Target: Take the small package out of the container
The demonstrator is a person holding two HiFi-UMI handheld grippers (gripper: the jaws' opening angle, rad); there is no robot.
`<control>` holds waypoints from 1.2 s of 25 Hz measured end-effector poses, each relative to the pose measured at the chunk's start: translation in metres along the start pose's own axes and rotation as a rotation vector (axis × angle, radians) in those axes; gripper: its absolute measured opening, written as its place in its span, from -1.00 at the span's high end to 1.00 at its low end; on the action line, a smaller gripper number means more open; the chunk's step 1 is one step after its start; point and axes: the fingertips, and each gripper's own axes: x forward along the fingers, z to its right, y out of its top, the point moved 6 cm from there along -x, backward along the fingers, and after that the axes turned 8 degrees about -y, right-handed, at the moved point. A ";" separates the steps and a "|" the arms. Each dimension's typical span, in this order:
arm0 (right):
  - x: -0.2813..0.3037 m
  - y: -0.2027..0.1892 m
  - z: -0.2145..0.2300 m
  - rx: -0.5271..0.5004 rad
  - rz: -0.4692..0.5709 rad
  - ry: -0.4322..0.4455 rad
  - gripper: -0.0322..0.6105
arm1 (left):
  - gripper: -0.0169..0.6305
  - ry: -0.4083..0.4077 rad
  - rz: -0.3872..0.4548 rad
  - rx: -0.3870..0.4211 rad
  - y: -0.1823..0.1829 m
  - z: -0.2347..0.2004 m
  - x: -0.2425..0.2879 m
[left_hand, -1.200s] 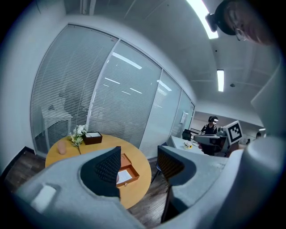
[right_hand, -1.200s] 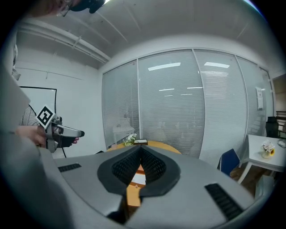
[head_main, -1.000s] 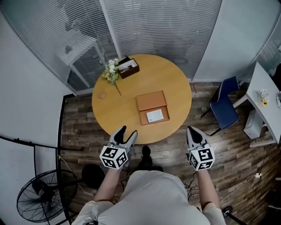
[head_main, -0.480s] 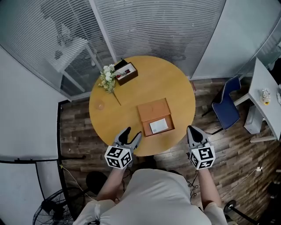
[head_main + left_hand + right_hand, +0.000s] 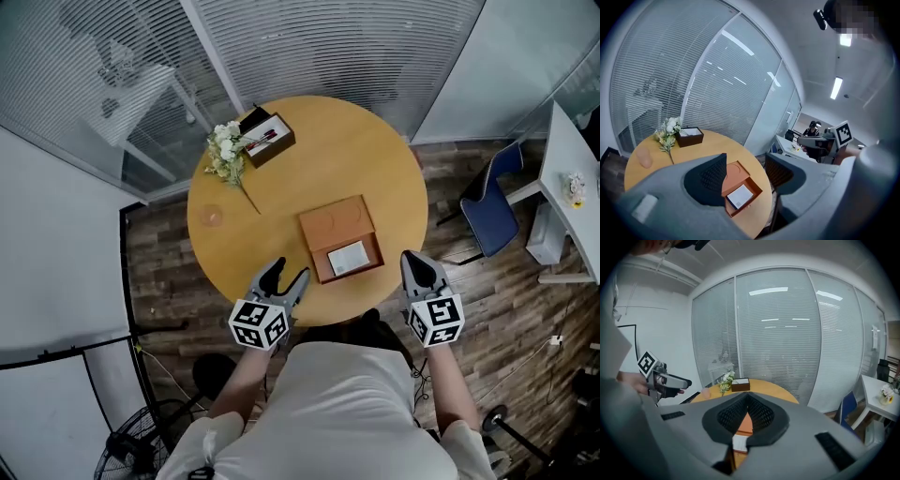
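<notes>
An open orange box (image 5: 337, 233) lies on the round wooden table (image 5: 309, 169), near its front edge. Its lid sits at the far side, and the small white package (image 5: 348, 257) lies flat in the near tray. My left gripper (image 5: 284, 277) hovers open over the table's front edge, just left of the box, holding nothing. Through its jaws I see the box (image 5: 736, 174) and the package (image 5: 739, 196). My right gripper (image 5: 419, 268) is shut and empty, off the table's edge to the right of the box. Past its closed jaws (image 5: 748, 397) shows the package (image 5: 738, 444).
A brown tissue box (image 5: 266, 138) and a spray of white flowers (image 5: 225, 150) sit at the table's far left. A small pale object (image 5: 212, 217) lies on the left side. A blue chair (image 5: 492, 202) and a white desk (image 5: 574, 202) stand to the right, a fan (image 5: 131, 445) at lower left.
The person has stepped closer to the table. Both grippers have come forward, the left one now over the table's front edge. The box and package have not moved.
</notes>
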 end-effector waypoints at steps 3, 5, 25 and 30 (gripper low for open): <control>0.012 0.002 0.005 0.004 -0.010 0.017 0.89 | 0.18 -0.008 -0.009 -0.021 -0.003 -0.001 0.009; 0.022 0.003 0.007 0.002 -0.016 0.038 0.89 | 0.18 -0.011 -0.016 -0.037 -0.005 -0.002 0.016; 0.133 -0.030 0.059 -0.146 -0.184 0.361 0.89 | 0.18 0.192 -0.174 -0.205 -0.071 -0.014 0.105; 0.155 -0.045 0.063 -0.183 -0.219 0.438 0.89 | 0.18 0.227 -0.296 -0.260 -0.114 -0.033 0.127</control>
